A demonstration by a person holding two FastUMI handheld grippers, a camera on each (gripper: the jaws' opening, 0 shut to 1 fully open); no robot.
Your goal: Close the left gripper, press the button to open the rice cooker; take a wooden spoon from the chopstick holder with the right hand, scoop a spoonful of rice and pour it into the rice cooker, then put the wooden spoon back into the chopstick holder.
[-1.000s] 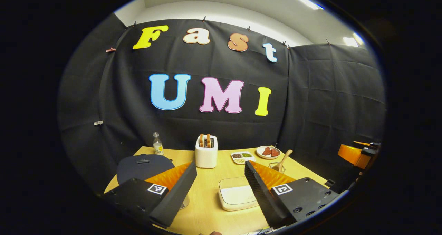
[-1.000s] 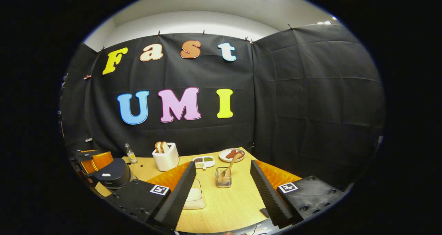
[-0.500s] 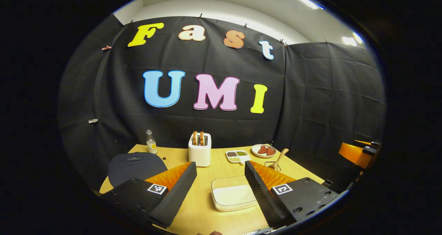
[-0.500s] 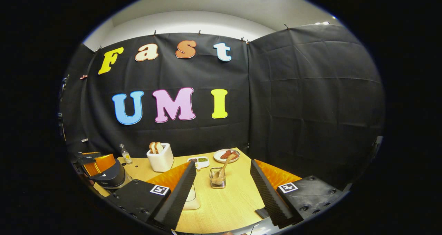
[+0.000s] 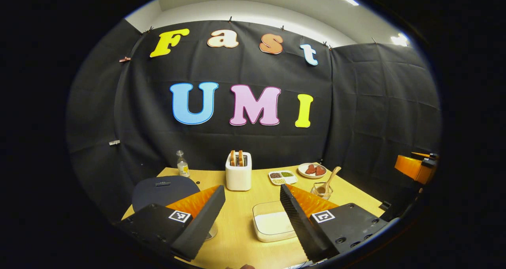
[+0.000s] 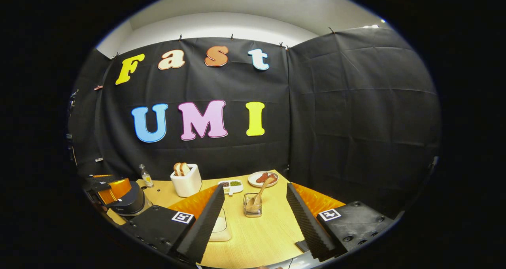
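wooden spoon (image 6: 259, 192) in chopstick holder (image 6: 253, 205) — handle leaning up-right, bowl down

Tags on left gripper (image 5: 252, 190): one coded square (image 5: 179, 216) at 7 o'clock and another at 5 o'clock of the left gripper view, each a block pattern with no letters or digits.
Tags on right gripper (image 6: 255, 187): the same kind of coded square (image 6: 182, 217) at 7 and 5 o'clock of the right gripper view.
Bottle (image 5: 182, 168): a yellow label, its print too small to read.
Rice cooker (image 5: 164, 190): a small pale mark on the lid, not legible.
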